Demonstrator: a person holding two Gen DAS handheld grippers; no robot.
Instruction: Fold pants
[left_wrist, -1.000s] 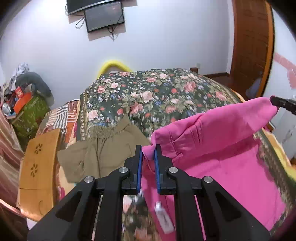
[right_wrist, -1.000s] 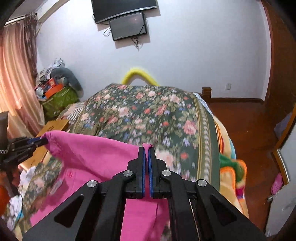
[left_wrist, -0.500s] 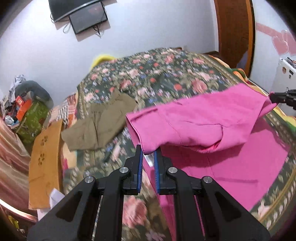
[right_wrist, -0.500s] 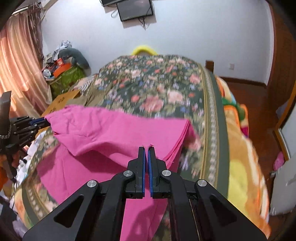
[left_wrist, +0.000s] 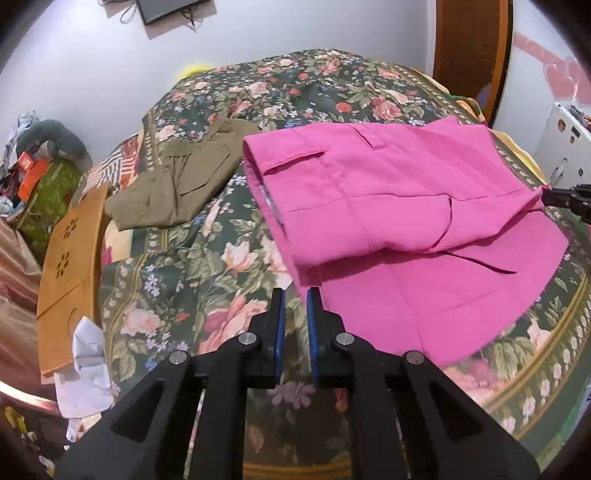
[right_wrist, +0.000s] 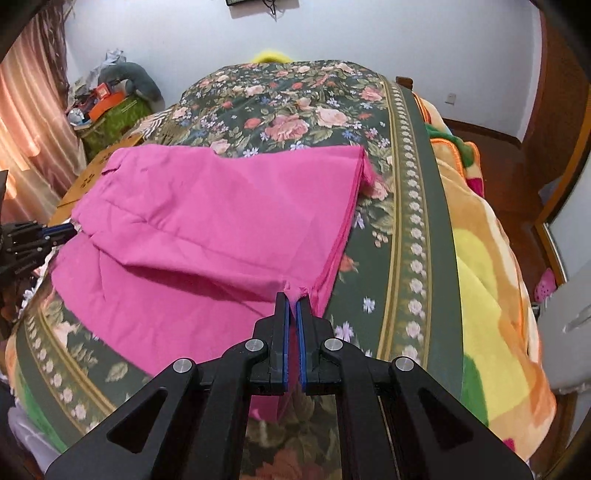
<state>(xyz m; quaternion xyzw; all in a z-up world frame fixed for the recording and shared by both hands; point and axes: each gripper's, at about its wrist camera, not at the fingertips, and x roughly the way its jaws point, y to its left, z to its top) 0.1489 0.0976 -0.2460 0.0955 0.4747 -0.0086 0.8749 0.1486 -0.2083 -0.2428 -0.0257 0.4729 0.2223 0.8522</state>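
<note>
The pink pants (left_wrist: 399, 206) lie on the floral bedspread (left_wrist: 207, 266), folded over on themselves, waistband and pocket on top. My left gripper (left_wrist: 293, 295) sits just off the near corner of the fold; its jaws stand slightly apart with nothing between them. My right gripper (right_wrist: 293, 295) is shut on a pinch of the pink pants (right_wrist: 207, 221) at the opposite near corner. It also shows at the right edge of the left wrist view (left_wrist: 569, 197), still on the fabric.
Olive-green pants (left_wrist: 177, 184) lie crumpled on the bed to the left of the pink ones. A wooden board (left_wrist: 70, 258) and white paper (left_wrist: 88, 365) sit off the bed's left side. An orange blanket (right_wrist: 491, 266) covers the right side.
Both grippers carried the raised pink edge down toward me, laying the fold flat on the bed. My left gripper has let go of the fabric; the right still holds.
</note>
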